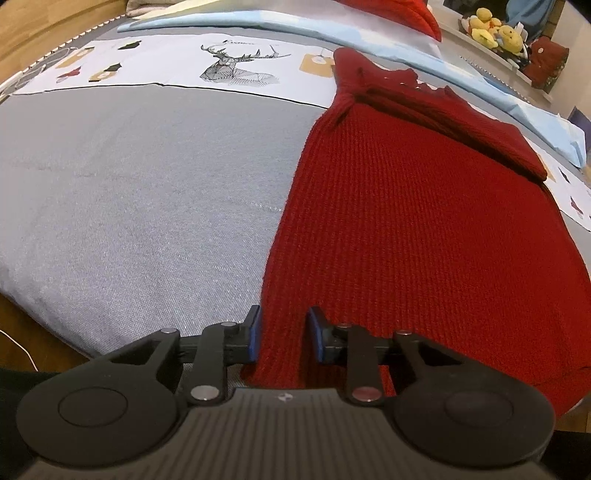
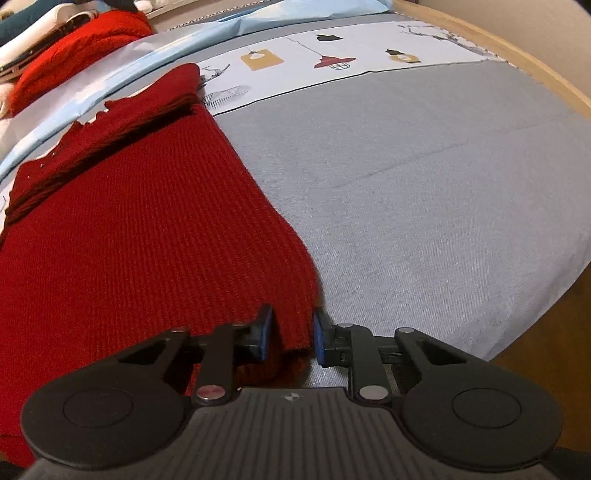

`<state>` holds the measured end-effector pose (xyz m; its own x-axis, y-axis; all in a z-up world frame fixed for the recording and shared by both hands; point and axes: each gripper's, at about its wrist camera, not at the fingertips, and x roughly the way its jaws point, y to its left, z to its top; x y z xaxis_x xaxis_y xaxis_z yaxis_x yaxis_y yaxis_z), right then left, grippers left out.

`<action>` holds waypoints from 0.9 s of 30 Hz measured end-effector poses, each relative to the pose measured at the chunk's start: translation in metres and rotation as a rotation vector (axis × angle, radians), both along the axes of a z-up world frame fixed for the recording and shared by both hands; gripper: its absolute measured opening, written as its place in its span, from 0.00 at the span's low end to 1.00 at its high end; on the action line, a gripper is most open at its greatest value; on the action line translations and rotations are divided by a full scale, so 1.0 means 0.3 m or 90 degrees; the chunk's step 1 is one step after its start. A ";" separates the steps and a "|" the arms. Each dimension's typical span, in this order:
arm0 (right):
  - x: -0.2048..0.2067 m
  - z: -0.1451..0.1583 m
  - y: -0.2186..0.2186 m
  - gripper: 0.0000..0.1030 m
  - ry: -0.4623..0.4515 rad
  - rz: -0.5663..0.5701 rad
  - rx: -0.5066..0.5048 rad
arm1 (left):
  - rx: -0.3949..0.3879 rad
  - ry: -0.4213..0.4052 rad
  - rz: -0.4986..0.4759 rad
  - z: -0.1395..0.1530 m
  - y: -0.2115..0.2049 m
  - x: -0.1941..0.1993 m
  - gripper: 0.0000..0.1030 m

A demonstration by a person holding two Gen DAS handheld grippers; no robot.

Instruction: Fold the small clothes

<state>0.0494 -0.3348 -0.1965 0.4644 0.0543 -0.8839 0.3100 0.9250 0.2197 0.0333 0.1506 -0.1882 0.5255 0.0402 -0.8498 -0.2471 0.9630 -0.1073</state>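
Observation:
A dark red knitted sweater (image 1: 424, 206) lies flat on the grey bed, its sleeves folded across the far end; it also shows in the right wrist view (image 2: 140, 229). My left gripper (image 1: 283, 334) has its blue pads apart, with the sweater's near left hem corner between them. My right gripper (image 2: 291, 338) also has its pads apart, with the near right hem corner between them. Neither pair of pads presses the cloth.
The grey bed cover (image 1: 147, 192) has a white printed band (image 1: 229, 66) at the far end and a light blue sheet (image 1: 295, 26) beyond. A brighter red knit (image 2: 81, 40) lies at the back. Plush toys (image 1: 495, 29) sit on a shelf. The bed's wooden edge (image 2: 517, 55) runs at right.

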 end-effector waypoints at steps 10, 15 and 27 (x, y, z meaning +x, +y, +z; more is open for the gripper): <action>-0.019 0.033 0.002 0.17 -0.027 -0.004 0.003 | -0.017 -0.035 -0.006 0.052 0.016 -0.026 0.10; -0.053 0.095 -0.029 0.16 -0.065 -0.031 0.028 | -0.057 -0.047 0.002 0.072 0.038 -0.038 0.11; -0.026 -0.001 -0.041 0.28 0.019 -0.060 0.041 | -0.103 0.005 0.027 -0.016 0.060 -0.024 0.22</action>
<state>0.0416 -0.3470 -0.1967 0.4442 0.0687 -0.8933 0.4018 0.8759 0.2671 0.0262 0.1685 -0.1930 0.5201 -0.0748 -0.8508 -0.2888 0.9221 -0.2576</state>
